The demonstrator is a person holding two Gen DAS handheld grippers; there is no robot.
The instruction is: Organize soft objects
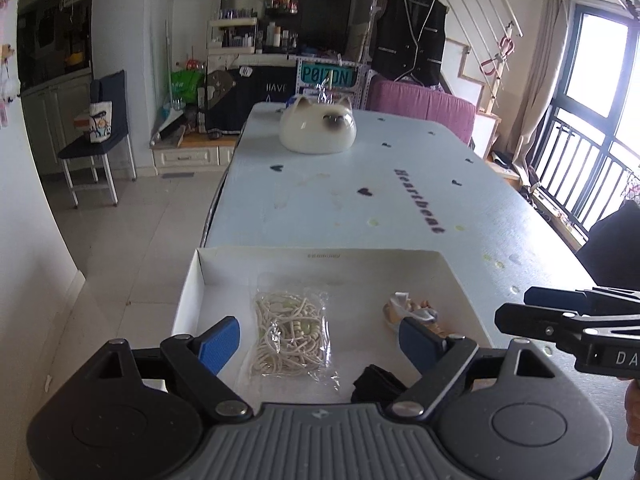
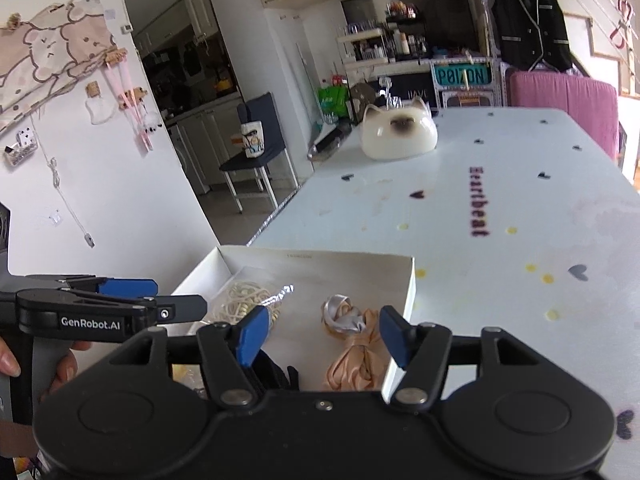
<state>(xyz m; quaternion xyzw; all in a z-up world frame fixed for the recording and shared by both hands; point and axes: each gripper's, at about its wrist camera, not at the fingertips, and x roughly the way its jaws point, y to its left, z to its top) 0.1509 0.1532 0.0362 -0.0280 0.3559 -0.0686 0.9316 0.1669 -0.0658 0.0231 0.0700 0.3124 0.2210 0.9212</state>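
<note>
A shallow white box (image 1: pixel 188 304) (image 2: pixel 402 304) lies on the near end of the table. In it are a clear bag of cream cord (image 1: pixel 290 334) (image 2: pixel 244 300), a peach and silver satin scrunchie bundle (image 2: pixel 354 344) (image 1: pixel 416 312) and a black cloth item (image 1: pixel 376 384) at the near side. My left gripper (image 1: pixel 320 344) hovers open above the bag, with nothing between its blue pads. My right gripper (image 2: pixel 322 338) hovers open over the satin bundle without touching it. Each gripper shows side-on in the other's view.
A cat-face plush cushion (image 1: pixel 318 128) (image 2: pixel 398 132) sits at the table's far end. The pale tablecloth (image 1: pixel 380 208) has dark hearts and lettering. To the left are the table edge, tiled floor and a chair (image 1: pixel 98 140). A hand (image 2: pixel 8 356) holds the left gripper's handle.
</note>
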